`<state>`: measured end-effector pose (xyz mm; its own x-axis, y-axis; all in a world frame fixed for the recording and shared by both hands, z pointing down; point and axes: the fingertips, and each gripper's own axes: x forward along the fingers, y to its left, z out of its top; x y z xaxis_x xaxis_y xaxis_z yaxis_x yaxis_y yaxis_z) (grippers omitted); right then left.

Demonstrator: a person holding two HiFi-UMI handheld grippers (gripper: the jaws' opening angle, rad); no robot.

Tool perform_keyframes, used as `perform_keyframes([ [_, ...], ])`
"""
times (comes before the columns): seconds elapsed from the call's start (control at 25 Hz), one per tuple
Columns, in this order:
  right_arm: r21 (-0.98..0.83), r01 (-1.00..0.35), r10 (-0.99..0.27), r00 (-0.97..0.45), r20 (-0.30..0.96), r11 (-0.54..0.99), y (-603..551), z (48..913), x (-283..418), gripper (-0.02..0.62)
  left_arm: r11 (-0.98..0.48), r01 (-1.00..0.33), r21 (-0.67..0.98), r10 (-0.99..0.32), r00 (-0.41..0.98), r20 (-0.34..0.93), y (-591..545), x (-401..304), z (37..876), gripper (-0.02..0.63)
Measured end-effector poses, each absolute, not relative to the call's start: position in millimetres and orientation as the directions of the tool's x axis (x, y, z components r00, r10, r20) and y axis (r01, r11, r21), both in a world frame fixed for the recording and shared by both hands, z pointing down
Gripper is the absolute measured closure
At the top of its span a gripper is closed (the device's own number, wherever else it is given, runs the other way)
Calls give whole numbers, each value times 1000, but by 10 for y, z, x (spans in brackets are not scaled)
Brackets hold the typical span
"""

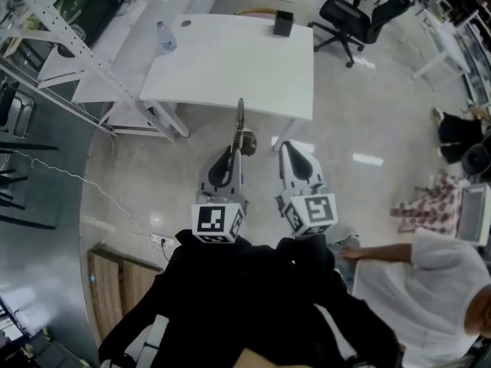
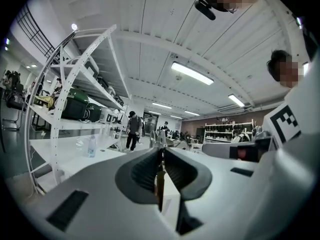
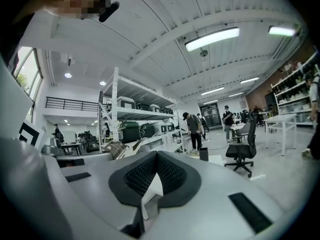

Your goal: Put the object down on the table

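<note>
Your left gripper (image 1: 233, 150) is clenched on the object (image 1: 239, 118), a thin, slender piece that is brownish near the jaws and greyer toward its far end. In the left gripper view the two dark pads (image 2: 145, 171) stand only a narrow slit apart, and the object (image 2: 160, 183) runs edge-on through that slit, pressed from both sides. It sticks out well past the fingertips, straight ahead of the gripper. In the head view its far end shows against the near edge of the white table (image 1: 230, 67). Whether it touches the tabletop cannot be told from here.

Your right gripper (image 1: 288, 147) sits just to the right of the left one, level with it and apart from the object. Its jaws are closed tip to tip, with nothing between the ribbed pads (image 3: 142, 176).

The table lies ahead of both grippers. A clear bottle (image 1: 166, 38) stands on it ahead and to the left of your left gripper. A small black container (image 1: 283, 24) stands at the far edge, ahead of your right gripper. A person in a white shirt (image 1: 430, 282) is off to the right of your right gripper.
</note>
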<state>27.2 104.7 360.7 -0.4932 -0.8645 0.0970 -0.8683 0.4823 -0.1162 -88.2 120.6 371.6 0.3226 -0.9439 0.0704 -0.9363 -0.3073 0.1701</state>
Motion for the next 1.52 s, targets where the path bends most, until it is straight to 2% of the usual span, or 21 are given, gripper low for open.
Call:
perform_keyframes([
  [0.36, -137, -891, -884, -449, 130, 432, 29, 3658, 72, 594, -358, -918, 173, -921, 377, 93, 168, -999, 3711, 569],
  [0.76, -148, -913, -901, -402, 162, 381, -540, 3749, 76, 594, -367, -913, 179, -915, 388, 106, -444, -1073, 3792, 569],
  [1.52, -194, -871, -856, -484, 183, 451, -1391, 4108, 625, 594, -288, -954, 84, -928, 299, 220, -1261, -642, 4181, 569],
])
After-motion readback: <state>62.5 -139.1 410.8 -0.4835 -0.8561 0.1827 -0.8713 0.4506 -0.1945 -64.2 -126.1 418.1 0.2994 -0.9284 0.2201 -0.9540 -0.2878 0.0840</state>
